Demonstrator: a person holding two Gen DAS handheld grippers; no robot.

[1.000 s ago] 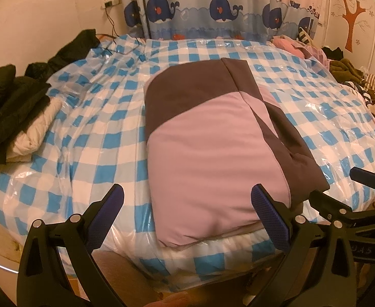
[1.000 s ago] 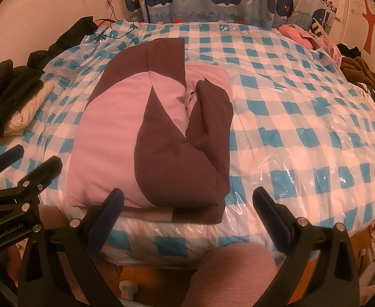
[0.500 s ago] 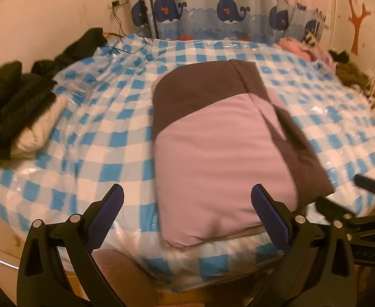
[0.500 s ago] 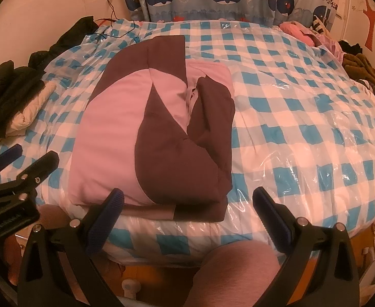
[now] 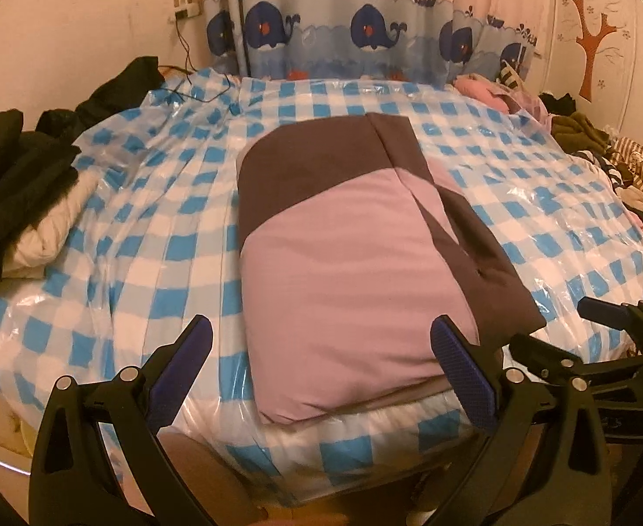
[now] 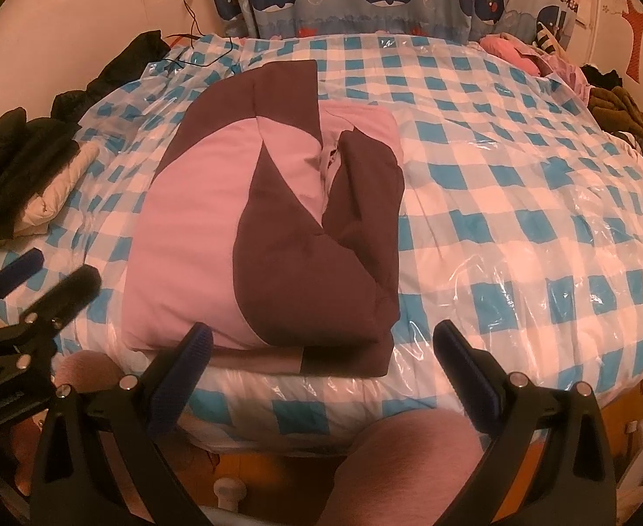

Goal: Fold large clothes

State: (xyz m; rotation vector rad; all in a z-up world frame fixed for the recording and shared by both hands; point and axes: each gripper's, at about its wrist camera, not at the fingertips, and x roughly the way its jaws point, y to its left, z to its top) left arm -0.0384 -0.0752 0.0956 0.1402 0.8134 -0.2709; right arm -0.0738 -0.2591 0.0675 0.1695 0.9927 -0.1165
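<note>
A pink and dark brown garment lies folded into a thick rectangle on the blue-checked bed, its near edge at the bed's front. In the right wrist view the same folded garment shows a brown sleeve laid across its right side. My left gripper hovers open just in front of the near edge, holding nothing. My right gripper is open and empty too, off the garment's right front corner. Each gripper shows at the side of the other's view.
Dark jackets and a white padded one are piled at the bed's left edge. More clothes are heaped along the right side. A whale-print curtain hangs behind the bed, which has a clear plastic cover. A person's knee shows below.
Both grippers stay open. The left wrist view has lifted and tilted slightly, showing more wall and curtain. The garment has not moved.
</note>
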